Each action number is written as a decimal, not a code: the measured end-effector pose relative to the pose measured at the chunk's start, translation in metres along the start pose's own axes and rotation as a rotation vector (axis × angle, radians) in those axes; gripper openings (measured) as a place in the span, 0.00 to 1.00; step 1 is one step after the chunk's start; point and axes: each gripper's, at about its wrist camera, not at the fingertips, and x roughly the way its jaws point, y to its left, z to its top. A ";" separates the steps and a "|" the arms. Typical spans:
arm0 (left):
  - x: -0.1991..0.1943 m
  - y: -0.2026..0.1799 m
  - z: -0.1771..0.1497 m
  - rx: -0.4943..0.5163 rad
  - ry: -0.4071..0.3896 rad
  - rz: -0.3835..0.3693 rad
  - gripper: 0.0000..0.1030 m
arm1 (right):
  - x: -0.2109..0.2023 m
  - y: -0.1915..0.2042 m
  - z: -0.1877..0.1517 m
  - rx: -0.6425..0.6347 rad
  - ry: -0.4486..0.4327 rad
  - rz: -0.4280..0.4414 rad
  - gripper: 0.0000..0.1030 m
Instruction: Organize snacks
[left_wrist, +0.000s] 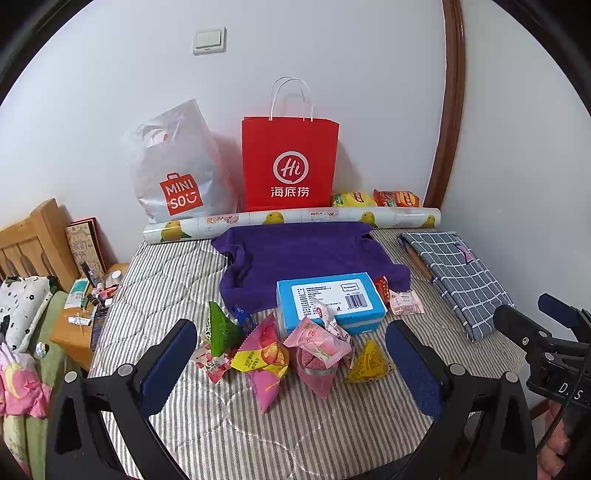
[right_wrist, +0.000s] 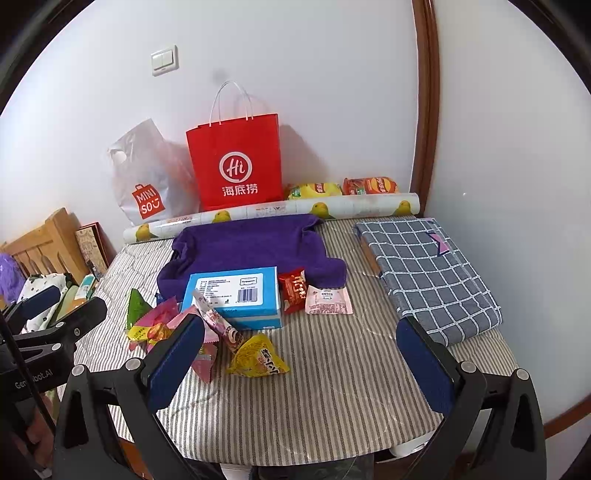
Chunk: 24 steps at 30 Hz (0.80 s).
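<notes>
Both the left gripper (left_wrist: 291, 363) and right gripper (right_wrist: 301, 354) hovered with fingers spread wide and empty above the striped-cloth table (right_wrist: 332, 387), where small crinkly snack packets (left_wrist: 264, 354) lay heaped near its front edge, touching a blue cardboard box (right_wrist: 236, 295).

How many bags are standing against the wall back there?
2. A red paper bag stands upright in the middle; a white plastic Miniso bag slumps just left of it. Others may be hidden behind them.
</notes>
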 end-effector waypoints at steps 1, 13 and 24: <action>0.000 0.000 0.000 -0.001 0.000 0.001 1.00 | 0.000 0.000 0.000 0.001 0.000 0.000 1.00; 0.000 -0.001 0.000 -0.001 -0.001 0.000 1.00 | -0.002 0.000 0.000 0.003 -0.006 0.005 1.00; 0.000 -0.001 0.000 0.000 -0.002 0.000 1.00 | -0.002 0.000 0.000 0.008 -0.011 0.008 1.00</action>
